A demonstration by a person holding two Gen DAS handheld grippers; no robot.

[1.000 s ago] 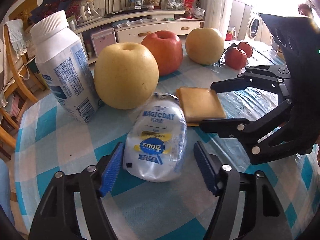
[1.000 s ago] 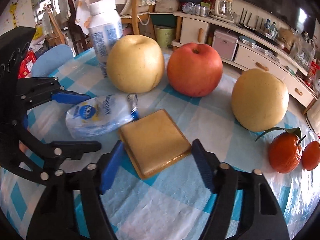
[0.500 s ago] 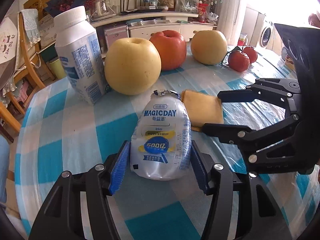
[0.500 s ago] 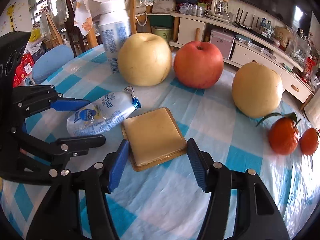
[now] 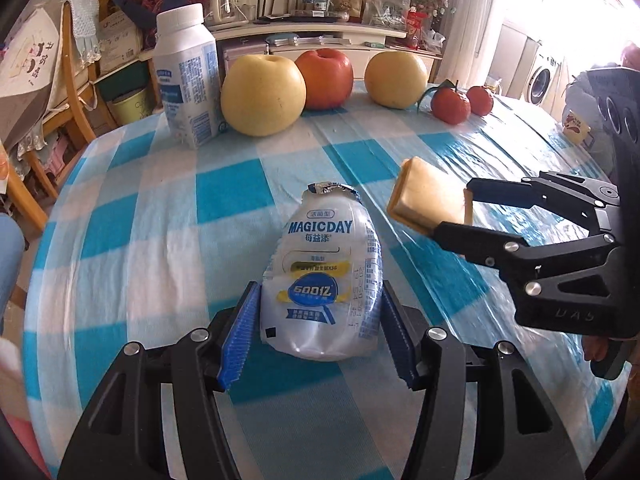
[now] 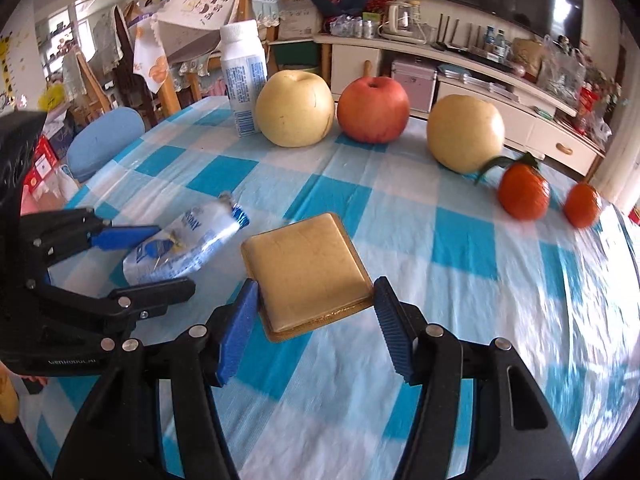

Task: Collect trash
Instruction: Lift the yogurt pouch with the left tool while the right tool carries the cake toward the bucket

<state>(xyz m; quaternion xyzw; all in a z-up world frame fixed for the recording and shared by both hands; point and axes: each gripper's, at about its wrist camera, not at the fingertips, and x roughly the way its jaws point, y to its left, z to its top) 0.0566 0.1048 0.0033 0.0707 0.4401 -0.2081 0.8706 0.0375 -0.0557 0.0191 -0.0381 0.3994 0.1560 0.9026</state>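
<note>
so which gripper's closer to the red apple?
Right, narrowly. The right gripper, gripping the tan square packet, sits below the red apple; left gripper lies farther left, on the drink pouch.

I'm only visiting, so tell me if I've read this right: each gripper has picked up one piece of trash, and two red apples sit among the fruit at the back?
Nearly. The right wrist view shows one red apple, flanked by two yellow pears.

Blue-white checked tablecloth (image 5: pixel 168 216); tan packet (image 6: pixel 304 268) — red apple (image 5: pixel 326 78).

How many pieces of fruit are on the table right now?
5, in a row at the far edge: yellow pear, red apple, second yellow pear, then two small oranges. None appear hidden.
</note>
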